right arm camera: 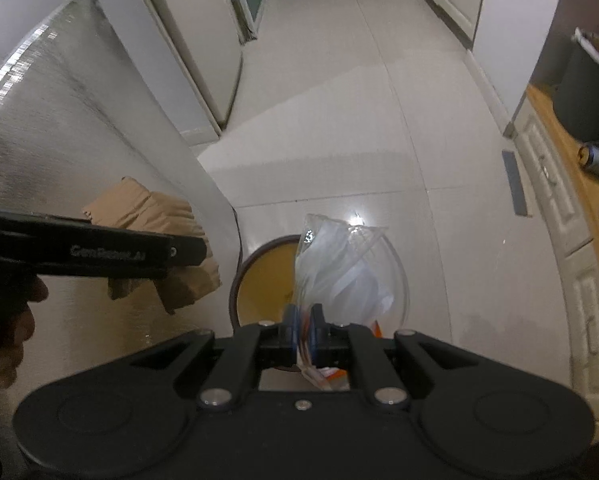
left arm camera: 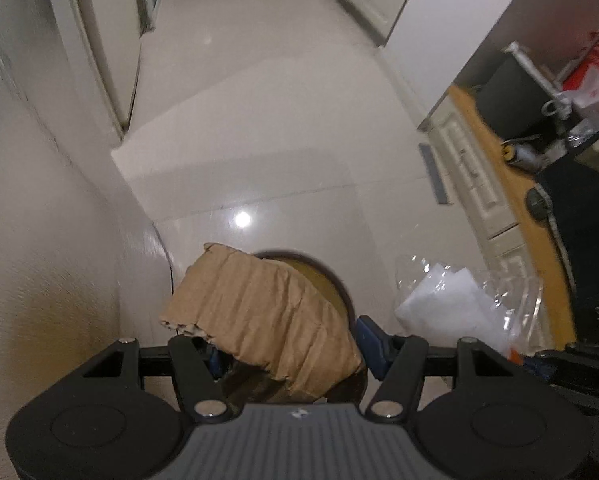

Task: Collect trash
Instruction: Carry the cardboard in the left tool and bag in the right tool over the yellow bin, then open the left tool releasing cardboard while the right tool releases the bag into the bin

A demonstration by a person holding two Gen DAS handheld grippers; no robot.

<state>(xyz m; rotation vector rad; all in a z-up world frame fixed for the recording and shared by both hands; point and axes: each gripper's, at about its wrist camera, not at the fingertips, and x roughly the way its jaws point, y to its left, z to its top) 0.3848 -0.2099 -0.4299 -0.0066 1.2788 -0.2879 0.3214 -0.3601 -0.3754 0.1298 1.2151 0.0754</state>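
A creased, torn piece of brown corrugated cardboard (left arm camera: pixel 259 316) and a crumpled clear plastic bag (right arm camera: pixel 347 268) with white paper inside hang side by side, apart, above a round open bin (right arm camera: pixel 263 284) standing on the floor.

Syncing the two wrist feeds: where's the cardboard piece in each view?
Left wrist: cardboard low centre, held in the left hand-held gripper, covering part of the bin.
Right wrist: cardboard mid-left, behind the left hand-held gripper's black body, left of the bin.
Shared landmark: the round bin with the yellowish inside, on the floor below both hand-held grippers.
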